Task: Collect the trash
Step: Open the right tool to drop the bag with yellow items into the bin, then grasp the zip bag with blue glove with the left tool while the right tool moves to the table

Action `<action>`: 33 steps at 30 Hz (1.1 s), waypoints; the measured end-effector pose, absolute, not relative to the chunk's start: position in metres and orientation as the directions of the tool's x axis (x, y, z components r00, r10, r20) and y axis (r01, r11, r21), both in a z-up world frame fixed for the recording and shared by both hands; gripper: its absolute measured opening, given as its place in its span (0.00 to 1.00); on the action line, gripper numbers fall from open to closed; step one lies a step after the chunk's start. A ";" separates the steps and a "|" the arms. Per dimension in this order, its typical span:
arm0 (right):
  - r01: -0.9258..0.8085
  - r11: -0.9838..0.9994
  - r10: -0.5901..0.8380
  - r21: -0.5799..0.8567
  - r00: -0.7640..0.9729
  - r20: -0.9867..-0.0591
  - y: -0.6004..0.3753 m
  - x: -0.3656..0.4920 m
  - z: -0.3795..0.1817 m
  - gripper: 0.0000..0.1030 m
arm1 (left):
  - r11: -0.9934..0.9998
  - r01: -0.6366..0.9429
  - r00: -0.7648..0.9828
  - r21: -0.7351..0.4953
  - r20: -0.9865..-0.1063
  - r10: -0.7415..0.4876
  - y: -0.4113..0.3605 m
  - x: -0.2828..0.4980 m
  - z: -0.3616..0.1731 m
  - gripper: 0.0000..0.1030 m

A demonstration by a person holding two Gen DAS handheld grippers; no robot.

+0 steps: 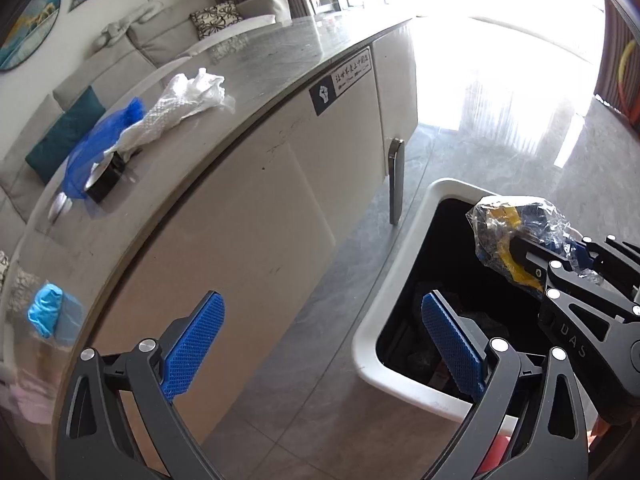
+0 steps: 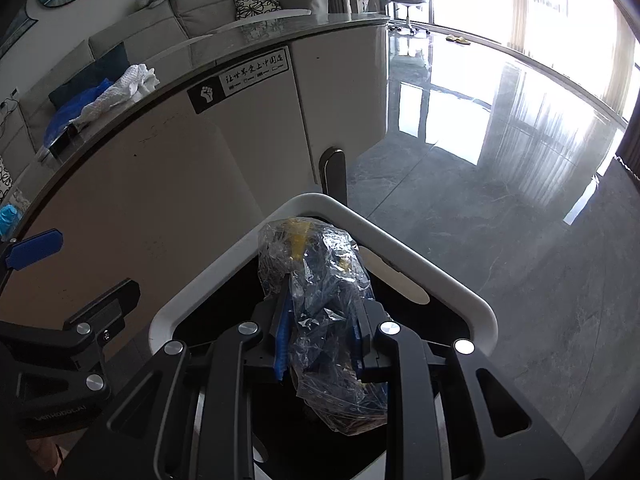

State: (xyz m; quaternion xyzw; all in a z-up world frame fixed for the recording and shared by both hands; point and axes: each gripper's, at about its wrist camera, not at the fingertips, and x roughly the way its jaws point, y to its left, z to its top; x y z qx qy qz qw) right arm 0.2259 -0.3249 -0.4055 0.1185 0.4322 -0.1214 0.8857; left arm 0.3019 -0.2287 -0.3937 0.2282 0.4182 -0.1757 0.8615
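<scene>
The inside of my trash bin [image 1: 394, 312] is nearly black; dark shapes lie at the bottom, but I cannot identify them. Its near corner is cut off behind my own tools in both views. The far floor by the windows is washed out by glare. What the crumpled clear wrapper [image 2: 320, 304] contains is hard to read: only yellow and dark blue patches show through the plastic.

My right gripper [image 2: 320, 340] is clamped on that wrapper, its blue pads [image 2: 281, 340] pressing in from both sides with a narrow gap between them. The wrapper hangs over the bin's open mouth, above the white rim.

My left gripper [image 1: 324, 344] stands wide apart, nothing between its blue pads [image 1: 194, 344], touching nothing. It hovers beside the counter [image 1: 256, 64] front, partly over the bin.

On the counter top remain a white mesh wrapper [image 1: 180, 108] lying against a blue net bag [image 1: 100, 148], a small black box [image 1: 106, 184] under them, and, well apart near the edge, a light blue glove [image 1: 46, 310].
</scene>
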 end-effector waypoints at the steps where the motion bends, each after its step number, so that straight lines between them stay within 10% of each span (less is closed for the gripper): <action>1: 0.313 0.945 -0.109 0.096 0.578 -0.809 -0.323 0.228 -0.411 0.24 | 0.839 0.488 0.586 0.240 -0.802 -0.112 -0.226 0.304 -0.394 0.96; 17: 0.281 0.959 -0.076 0.039 0.385 -0.920 -0.313 0.247 -0.465 0.26 | 0.849 0.488 0.581 0.204 -0.802 -0.142 -0.222 0.308 -0.387 0.96; 22: 0.275 0.961 -0.089 0.021 0.382 -0.920 -0.311 0.246 -0.467 0.88 | 0.849 0.488 0.579 0.202 -0.803 -0.142 -0.222 0.310 -0.387 0.96; 33: 0.305 0.952 -0.164 -0.013 0.474 -0.865 -0.315 0.242 -0.440 0.91 | 0.861 0.470 0.603 0.194 -0.783 -0.153 -0.214 0.308 -0.374 0.96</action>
